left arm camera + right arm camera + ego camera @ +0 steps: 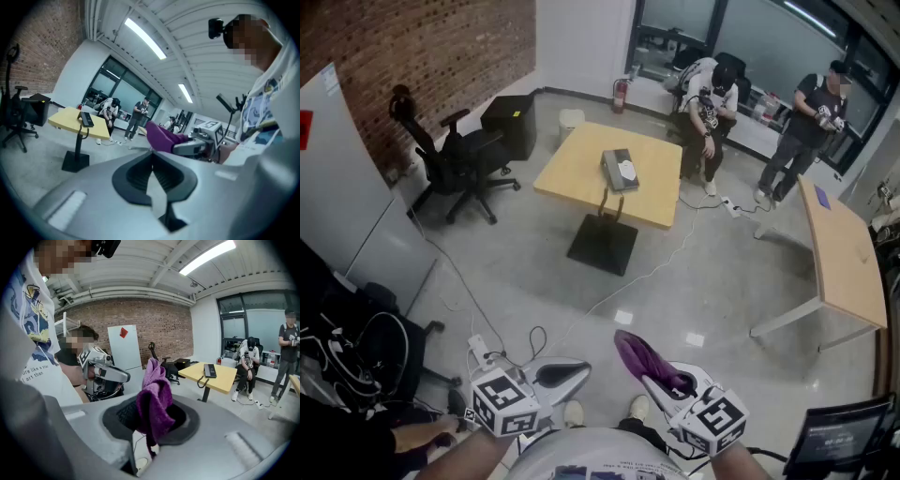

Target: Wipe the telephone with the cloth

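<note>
The dark telephone [620,170] lies on a square yellow table [581,159] far across the floor; it also shows small in the left gripper view [86,119] and the right gripper view [209,371]. My right gripper [649,380] is held close to my body, shut on a purple cloth [637,356] that bunches up out of its jaws [154,399]. My left gripper [581,368] is beside it, its jaws shut [151,161] with nothing between them. Both grippers are several steps away from the table.
A black office chair [450,155] and a black cabinet [511,122] stand left of the yellow table. A long wooden table [844,258] is at the right. One person sits [710,98] and one stands [802,131] behind. Cables [656,267] run over the floor.
</note>
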A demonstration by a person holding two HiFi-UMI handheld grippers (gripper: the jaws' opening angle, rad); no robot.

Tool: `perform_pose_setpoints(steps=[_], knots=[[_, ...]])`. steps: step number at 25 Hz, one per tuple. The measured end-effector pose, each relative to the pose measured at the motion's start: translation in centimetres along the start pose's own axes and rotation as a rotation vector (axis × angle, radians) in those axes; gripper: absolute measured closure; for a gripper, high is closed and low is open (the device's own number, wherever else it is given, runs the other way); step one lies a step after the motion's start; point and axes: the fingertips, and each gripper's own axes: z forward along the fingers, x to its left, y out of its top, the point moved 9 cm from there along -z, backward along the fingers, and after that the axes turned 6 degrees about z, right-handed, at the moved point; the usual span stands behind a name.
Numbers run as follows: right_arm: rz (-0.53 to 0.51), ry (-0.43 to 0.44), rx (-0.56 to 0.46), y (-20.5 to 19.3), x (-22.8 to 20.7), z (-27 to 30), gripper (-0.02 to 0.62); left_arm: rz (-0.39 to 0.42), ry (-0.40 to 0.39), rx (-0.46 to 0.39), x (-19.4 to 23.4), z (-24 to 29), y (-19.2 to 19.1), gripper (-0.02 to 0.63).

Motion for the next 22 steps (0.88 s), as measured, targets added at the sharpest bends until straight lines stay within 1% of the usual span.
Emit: perform_pose_setpoints(steps=[5, 10, 17, 22], knots=[[0.011, -0.001, 0.01, -0.2, 0.9, 0.4, 0.511, -0.002, 0.002, 0.002, 0.3, -1.1, -0.3, 0.601], [0.045, -0.003, 0.014, -0.4, 1.2, 0.8, 0.511, -0.009, -0.001, -0.002, 0.6, -1.5, -0.5, 0.6], [0.045, -0.004, 0.018, -0.7, 1.8, 1.0, 0.511, -0.005, -0.01, -0.008, 0.5, -1.7, -0.8, 0.601], [0.054, -0.014, 0.017, -1.0, 2.1, 1.3, 0.511, -0.019, -0.005, -0.021, 0.5, -1.9, -1.4, 0.6]])
